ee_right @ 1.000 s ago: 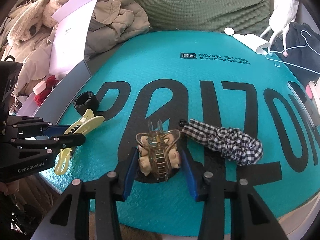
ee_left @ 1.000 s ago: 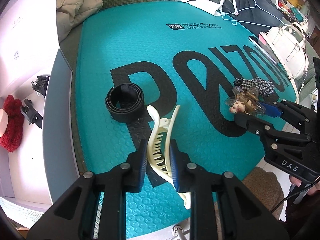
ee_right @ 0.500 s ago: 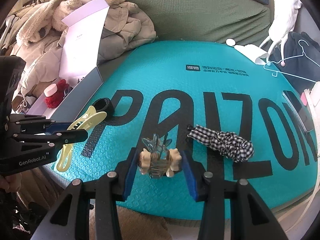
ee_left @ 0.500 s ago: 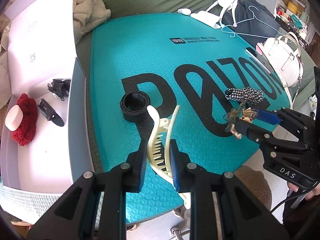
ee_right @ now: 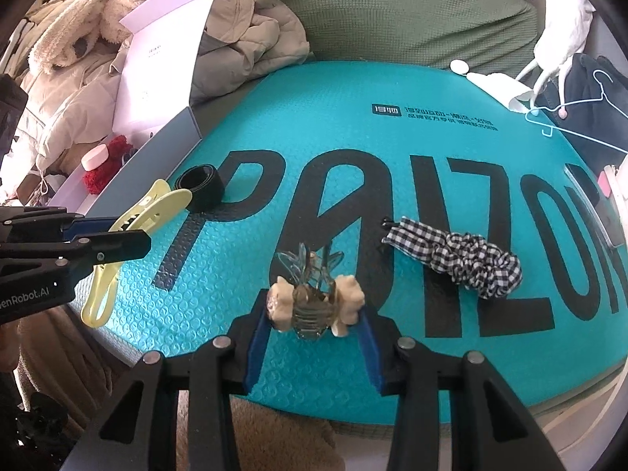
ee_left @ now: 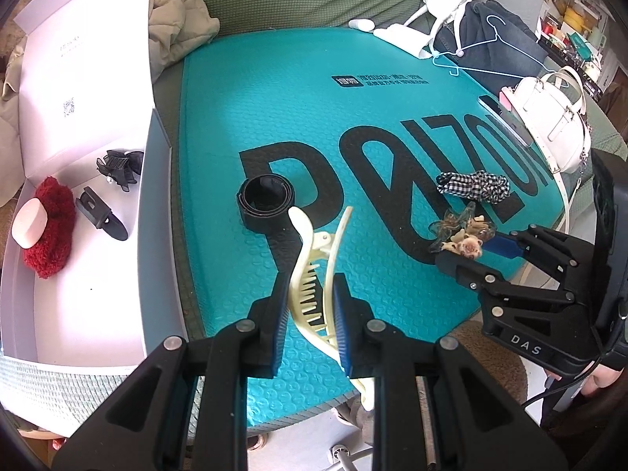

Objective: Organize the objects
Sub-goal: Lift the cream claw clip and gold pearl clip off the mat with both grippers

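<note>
Teal mat [ee_left: 274, 125] over a green-covered couch, white box [ee_left: 90, 314] open at its left edge; two hair clips held clear of the mat.

Cream claw clip [ee_left: 314, 294] clenched in the left gripper [ee_left: 310, 310], long axis running along the fingers, tips forward; box lying to the left of it, just beside, so the left hand is judged the nearer; amber bear clip [ee_right: 314, 306] pinched across its width by the right gripper [ee_right: 314, 333], jaws lately narrowed upon it, box well apart; black band [ee_left: 267, 206] and checked scrunchie [ee_right: 455, 259] left on the mat.

Green sofa [ee_right: 392, 11] behind, coats [ee_right: 243, 39] heaped, daylight.
</note>
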Demonstrator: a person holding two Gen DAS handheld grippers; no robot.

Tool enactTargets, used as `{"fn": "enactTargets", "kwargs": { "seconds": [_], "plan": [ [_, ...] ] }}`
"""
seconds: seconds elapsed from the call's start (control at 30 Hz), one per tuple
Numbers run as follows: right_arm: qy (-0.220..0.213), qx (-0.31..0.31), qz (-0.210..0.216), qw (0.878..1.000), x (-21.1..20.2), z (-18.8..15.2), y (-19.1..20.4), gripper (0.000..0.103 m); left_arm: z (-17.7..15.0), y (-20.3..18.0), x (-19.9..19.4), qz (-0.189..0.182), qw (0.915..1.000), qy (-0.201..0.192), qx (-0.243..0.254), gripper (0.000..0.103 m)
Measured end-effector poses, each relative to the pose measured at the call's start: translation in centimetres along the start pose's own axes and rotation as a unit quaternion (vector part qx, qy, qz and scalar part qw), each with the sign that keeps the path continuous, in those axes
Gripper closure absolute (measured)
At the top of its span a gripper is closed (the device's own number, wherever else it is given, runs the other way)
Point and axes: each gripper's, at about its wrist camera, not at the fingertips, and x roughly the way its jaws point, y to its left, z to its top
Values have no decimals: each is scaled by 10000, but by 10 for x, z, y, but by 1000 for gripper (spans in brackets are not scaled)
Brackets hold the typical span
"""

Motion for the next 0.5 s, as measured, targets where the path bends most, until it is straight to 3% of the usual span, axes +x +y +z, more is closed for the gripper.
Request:
{"fn": "enactTargets", "kwargs": {
  "seconds": [0.5],
  "plan": [
    [-113, -79, 171, 9998, -19, 7, 12, 61, -4, 11, -18, 77, 9998, -112, -143, 83]
  ]
}}
